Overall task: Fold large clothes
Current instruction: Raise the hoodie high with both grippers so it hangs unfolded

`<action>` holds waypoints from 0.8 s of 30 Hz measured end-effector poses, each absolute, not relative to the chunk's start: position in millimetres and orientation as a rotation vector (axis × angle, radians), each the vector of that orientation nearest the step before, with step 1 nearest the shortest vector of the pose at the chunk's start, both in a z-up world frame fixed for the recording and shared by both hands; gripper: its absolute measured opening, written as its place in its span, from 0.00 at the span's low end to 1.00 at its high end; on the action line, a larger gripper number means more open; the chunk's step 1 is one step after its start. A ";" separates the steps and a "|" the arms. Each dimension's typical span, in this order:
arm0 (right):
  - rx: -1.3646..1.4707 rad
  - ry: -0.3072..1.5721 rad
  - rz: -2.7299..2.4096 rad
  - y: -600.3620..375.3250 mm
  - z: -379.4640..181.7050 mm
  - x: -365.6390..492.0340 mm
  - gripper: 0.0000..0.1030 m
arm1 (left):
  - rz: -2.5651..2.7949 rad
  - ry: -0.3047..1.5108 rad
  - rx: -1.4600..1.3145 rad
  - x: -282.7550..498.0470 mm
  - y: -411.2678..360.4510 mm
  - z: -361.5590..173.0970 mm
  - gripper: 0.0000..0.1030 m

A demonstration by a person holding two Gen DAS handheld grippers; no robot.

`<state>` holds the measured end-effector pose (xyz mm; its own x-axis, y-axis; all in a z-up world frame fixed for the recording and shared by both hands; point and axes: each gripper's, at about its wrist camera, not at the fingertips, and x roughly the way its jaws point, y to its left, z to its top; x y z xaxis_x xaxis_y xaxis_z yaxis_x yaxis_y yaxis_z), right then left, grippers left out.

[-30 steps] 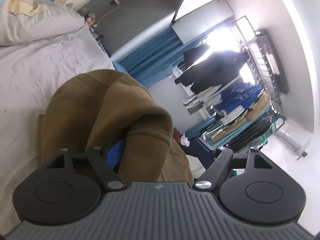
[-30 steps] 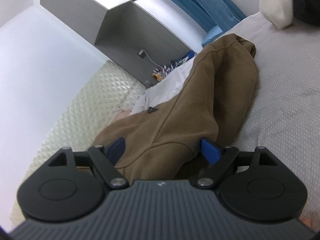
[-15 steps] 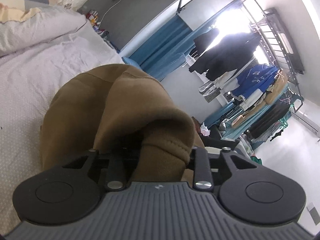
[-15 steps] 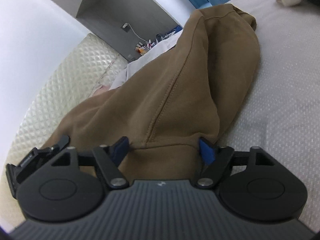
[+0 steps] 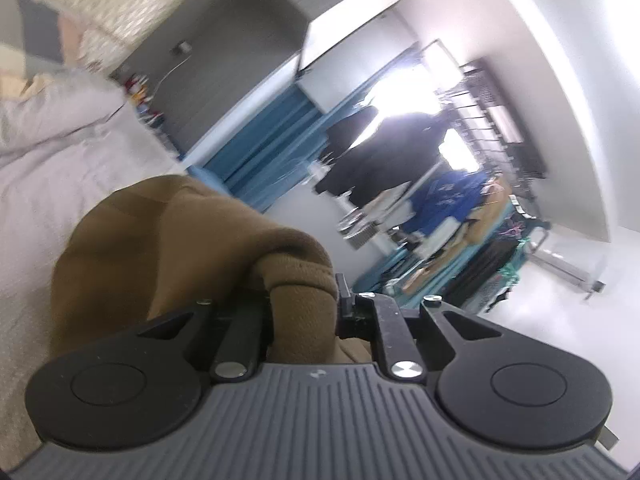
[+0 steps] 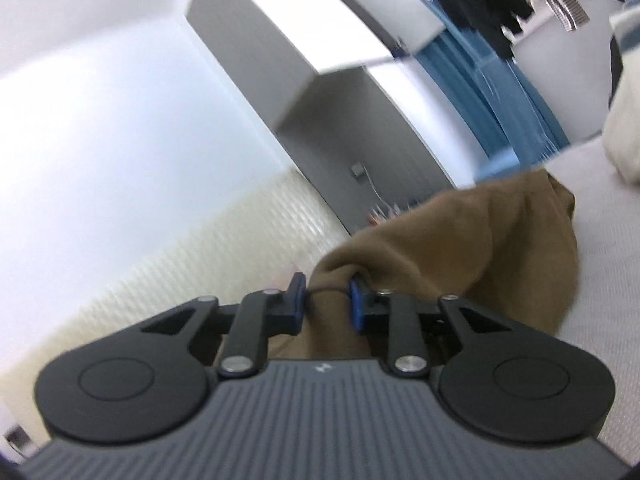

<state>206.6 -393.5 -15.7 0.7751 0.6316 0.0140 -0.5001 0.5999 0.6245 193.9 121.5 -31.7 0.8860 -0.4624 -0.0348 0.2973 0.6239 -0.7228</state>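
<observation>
Both tools have just closed: left tool (image 5: 302, 304) and right tool (image 6: 326, 304) each pinch a bunched edge of the brown sweatshirt (image 6: 472, 240), rest trailing on the bed (image 5: 52, 184). Risk: thick bunches slip out on lifting, or uneven pull skews the fold.

Both jaws clamped onto sweatshirt (image 5: 168, 248)

Both wrist cams level, close behind claws, sharing brown garment (image 5: 168, 248), bed (image 6: 624, 264)
</observation>
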 end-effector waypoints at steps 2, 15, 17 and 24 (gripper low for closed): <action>0.646 0.194 0.668 -402.2 -0.1 193.1 0.24 | -0.459 0.199 -0.776 173.3 112.8 -15.9 0.15; 0.592 0.055 0.728 -436.9 93.1 116.5 0.22 | -0.511 0.059 -0.650 49.3 78.2 79.3 0.15; 0.572 0.074 0.736 -433.7 97.6 116.2 0.22 | -0.486 0.066 -0.628 34.8 76.8 81.6 0.15; 0.611 0.312 0.737 -423.4 55.7 108.5 0.23 | -0.446 0.133 -0.662 6.8 91.5 28.3 0.15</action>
<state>108.5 -423.4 55.7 0.7059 0.7062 -0.0554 -0.5309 0.5792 0.6186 6.8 91.5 28.3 0.8973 -0.4410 0.0206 0.3576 0.6985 -0.6198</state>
